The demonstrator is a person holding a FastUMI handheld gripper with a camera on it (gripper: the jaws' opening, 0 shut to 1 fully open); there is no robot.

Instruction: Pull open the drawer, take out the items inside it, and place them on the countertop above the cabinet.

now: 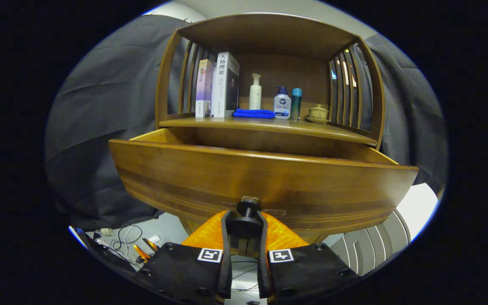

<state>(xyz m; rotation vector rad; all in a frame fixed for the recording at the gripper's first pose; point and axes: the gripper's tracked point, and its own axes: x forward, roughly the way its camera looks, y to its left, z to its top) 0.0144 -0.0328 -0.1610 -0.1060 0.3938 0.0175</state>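
The brown wooden drawer (pixel 265 178) stands pulled out below the wooden desk (pixel 269 126). On that desk, from the left: two upright books (pixel 218 87), a folded blue cloth (pixel 253 113), a cream pump bottle (pixel 255 92), a white-and-blue pump bottle (pixel 282 103), a slim teal bottle (pixel 296 103) and a small lidded ceramic cup (pixel 318 112). The orange-and-black tongs (pixel 246 228) are closed tightly around the drawer's dark round knob (pixel 247 208), both fingers pressing it.

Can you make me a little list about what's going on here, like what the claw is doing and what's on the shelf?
claw: gripper shut on the drawer knob
drawer: drawer pulled out, inside hidden
shelf, left to right: two books, pump bottle, blue cloth, white bottle, teal bottle, lidded cup
next step, probably: let go, reach inside
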